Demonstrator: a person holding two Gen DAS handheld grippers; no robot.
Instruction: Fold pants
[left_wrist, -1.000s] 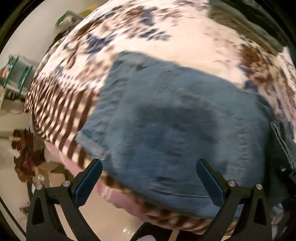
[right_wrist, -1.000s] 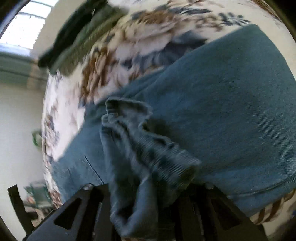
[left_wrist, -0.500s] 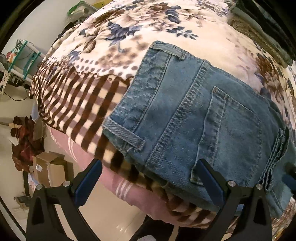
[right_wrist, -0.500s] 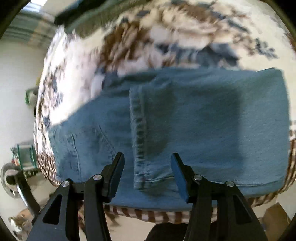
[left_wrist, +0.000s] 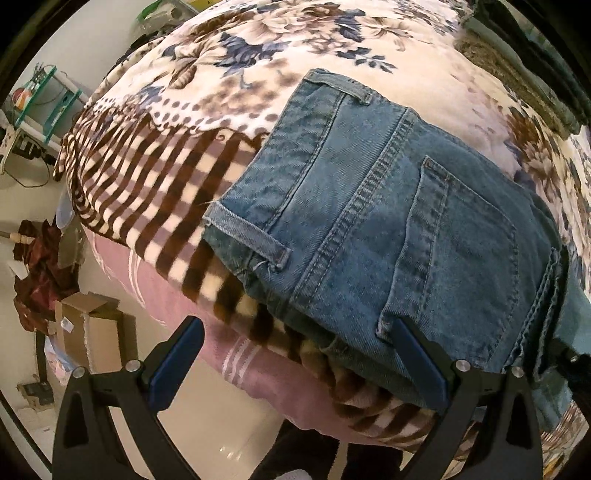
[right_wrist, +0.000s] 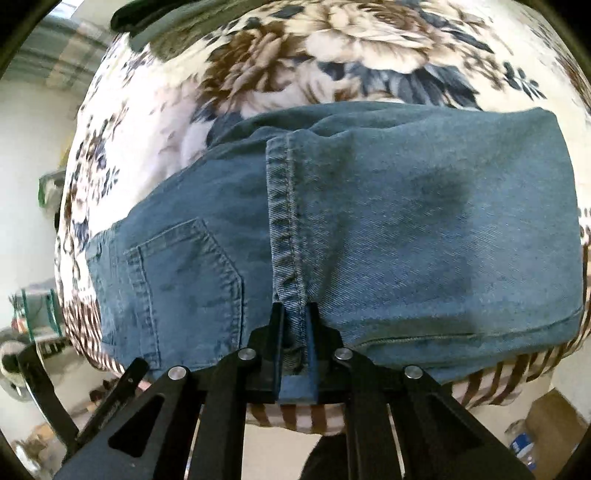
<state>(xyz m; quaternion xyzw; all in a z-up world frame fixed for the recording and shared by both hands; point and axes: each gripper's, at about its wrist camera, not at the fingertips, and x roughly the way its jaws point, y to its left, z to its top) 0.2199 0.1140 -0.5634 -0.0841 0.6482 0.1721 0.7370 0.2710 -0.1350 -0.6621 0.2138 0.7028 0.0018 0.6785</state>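
My right gripper is pinching the hem of the jeans, already folded once on the blanket ahead of my fingers, left gripper spread wide and empty, another fold probably left.

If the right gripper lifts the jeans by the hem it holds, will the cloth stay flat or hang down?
The jeans will probably hang down: they are soft denim, already folded over themselves. The right gripper pinches only the hem, so the rest would likely sag. The thick seams may make them feel fairly heavy.
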